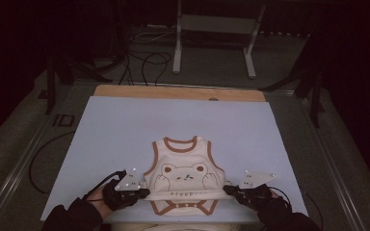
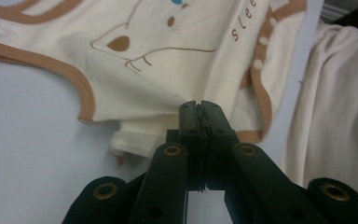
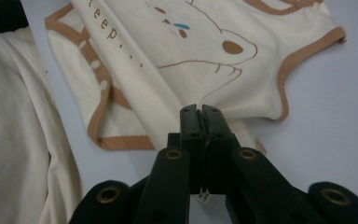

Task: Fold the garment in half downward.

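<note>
A cream sleeveless baby bodysuit (image 1: 185, 174) with brown trim and a bear print lies flat near the table's front edge, its neck pointing away. My left gripper (image 1: 143, 192) is shut on the fabric at the garment's left side, and in the left gripper view (image 2: 199, 106) its jaws pinch the folded cream edge (image 2: 140, 133). On the opposite side my right gripper (image 1: 228, 189) is likewise shut on the fabric, with the cloth (image 3: 168, 70) pinched at its tips (image 3: 199, 109). The snap crotch flap (image 1: 185, 207) lies between both grippers.
The pale blue mat (image 1: 125, 125) covers the table, with a wooden strip (image 1: 178, 92) at its far end. Another cream cloth (image 3: 14, 140) lies at the front edge by the person. Cables and a metal stand (image 1: 212, 29) sit on the floor beyond.
</note>
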Demonstrator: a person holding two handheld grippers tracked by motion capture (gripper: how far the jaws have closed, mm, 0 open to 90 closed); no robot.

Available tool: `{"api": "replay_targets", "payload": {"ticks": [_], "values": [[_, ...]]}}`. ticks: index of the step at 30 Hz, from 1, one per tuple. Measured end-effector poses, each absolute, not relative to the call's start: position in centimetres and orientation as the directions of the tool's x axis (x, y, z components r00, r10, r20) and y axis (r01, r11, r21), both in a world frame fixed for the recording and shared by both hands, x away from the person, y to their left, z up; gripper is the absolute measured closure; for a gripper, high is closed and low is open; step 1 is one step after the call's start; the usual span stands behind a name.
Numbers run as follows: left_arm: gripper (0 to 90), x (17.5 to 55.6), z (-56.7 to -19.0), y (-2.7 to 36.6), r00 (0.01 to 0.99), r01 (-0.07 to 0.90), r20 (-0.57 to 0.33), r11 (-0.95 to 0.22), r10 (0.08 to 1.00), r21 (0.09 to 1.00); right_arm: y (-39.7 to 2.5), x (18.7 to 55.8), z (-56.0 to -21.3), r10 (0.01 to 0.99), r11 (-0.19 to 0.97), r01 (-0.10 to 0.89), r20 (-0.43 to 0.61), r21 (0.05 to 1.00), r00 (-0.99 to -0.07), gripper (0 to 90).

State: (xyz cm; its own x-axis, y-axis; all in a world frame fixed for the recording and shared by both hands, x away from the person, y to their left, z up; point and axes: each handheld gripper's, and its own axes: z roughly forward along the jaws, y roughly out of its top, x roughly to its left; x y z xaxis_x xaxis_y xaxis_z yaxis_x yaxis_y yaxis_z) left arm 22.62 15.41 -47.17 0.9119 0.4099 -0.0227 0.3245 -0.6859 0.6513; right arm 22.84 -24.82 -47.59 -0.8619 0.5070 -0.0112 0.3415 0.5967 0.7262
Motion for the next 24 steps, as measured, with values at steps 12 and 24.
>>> {"api": "replay_targets", "payload": {"ticks": [12, 24], "values": [[88.6, 22.0, -48.5, 15.4, 0.917, 0.338, -0.056, -0.696, 0.394, 0.633, -24.9, 22.1, -48.8, 0.487, 0.607, 0.351, 0.016, 0.713, -0.874, 88.9], [88.0, 21.8, -50.2, 15.6, 0.917, 0.358, -0.093, -0.696, 0.388, 0.622, -24.7, 21.9, -49.7, 0.48, 0.635, 0.359, 0.015, 0.684, -0.877, 88.7]]}}
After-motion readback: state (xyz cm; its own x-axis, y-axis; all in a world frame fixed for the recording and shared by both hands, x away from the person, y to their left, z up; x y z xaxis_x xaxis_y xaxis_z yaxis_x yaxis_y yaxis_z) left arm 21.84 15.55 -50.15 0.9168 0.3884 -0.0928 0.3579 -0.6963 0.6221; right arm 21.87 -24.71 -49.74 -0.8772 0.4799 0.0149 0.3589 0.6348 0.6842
